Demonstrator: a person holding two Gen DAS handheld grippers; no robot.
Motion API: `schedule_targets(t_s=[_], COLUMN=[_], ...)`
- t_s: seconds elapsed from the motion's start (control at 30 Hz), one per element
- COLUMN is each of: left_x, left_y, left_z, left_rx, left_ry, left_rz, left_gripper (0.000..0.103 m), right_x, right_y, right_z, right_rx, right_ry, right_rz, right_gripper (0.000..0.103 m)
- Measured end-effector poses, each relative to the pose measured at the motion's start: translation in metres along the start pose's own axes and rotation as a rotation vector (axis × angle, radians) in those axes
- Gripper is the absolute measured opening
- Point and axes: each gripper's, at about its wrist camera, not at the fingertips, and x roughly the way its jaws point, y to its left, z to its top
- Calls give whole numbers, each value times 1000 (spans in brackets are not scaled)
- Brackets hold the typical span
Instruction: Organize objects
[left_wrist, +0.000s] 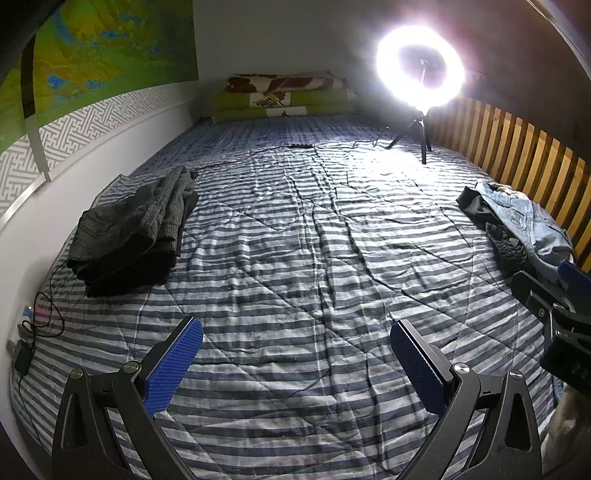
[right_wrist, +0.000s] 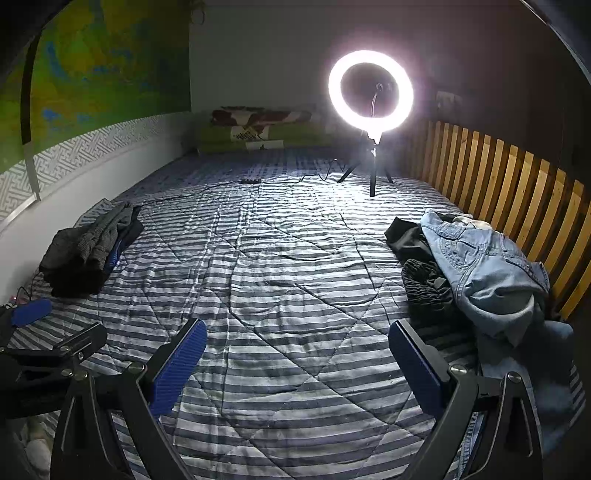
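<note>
Operator: Clothing to be organised lies in two heaps on the blue-and-white striped quilted bed cover (left_wrist: 295, 258). State locations

Technician: A loose pile of pale blue denim garments over black fabric (right_wrist: 480, 266) sits at the right edge of the bed, just beside the slatted wooden bed rail (right_wrist: 517, 177). A neater stack of dark grey and black folded garments (left_wrist: 129, 229) lies at the left edge, near the white wall. The middle of the bed between them is bare

Operator: Claw status

Technician: Left claw (left_wrist: 295, 354): released, blue pads spread wide, nothing between them, hovering over the cover. Right claw (right_wrist: 297, 354): likewise released and empty, with the denim pile just to its right

Operator: Handling properties

Technician: Judged soft, limp and light to moderate in weight; denim is the stiffest and heaviest item. Nothing fragile. Expect draping and sagging; a single pinch will lift a trailing bundle

Operator: Recommended hold

Technician: Take the denim at a thick seamed edge, such as the waistband or hem, where layers bunch and the pads bite. Use both claws, spaced apart, to keep the garment flat
</note>
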Motion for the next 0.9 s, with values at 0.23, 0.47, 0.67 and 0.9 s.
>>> schedule_targets(t_s=[0.23, 0.47, 0.67, 0.9], left_x=[27, 49, 66, 71], left_y=[-7, -11, -13, -13], left_z=[-8, -12, -17, -16], left_rx=[43, 44, 35, 21], left_ry=[72, 124, 168, 171], left_rz=[0, -10, -29, -54], left_gripper=[103, 103, 103, 103], right_x=[36, 54, 58, 63], right_y=[-16, -47, -95, -176], right_z=[-8, -10, 4, 19], right_rx=[20, 82, 137, 270], right_ry=[119, 174, 148, 124], right_rz=[-1, -31, -138, -261], right_gripper=[97, 97, 97, 97])
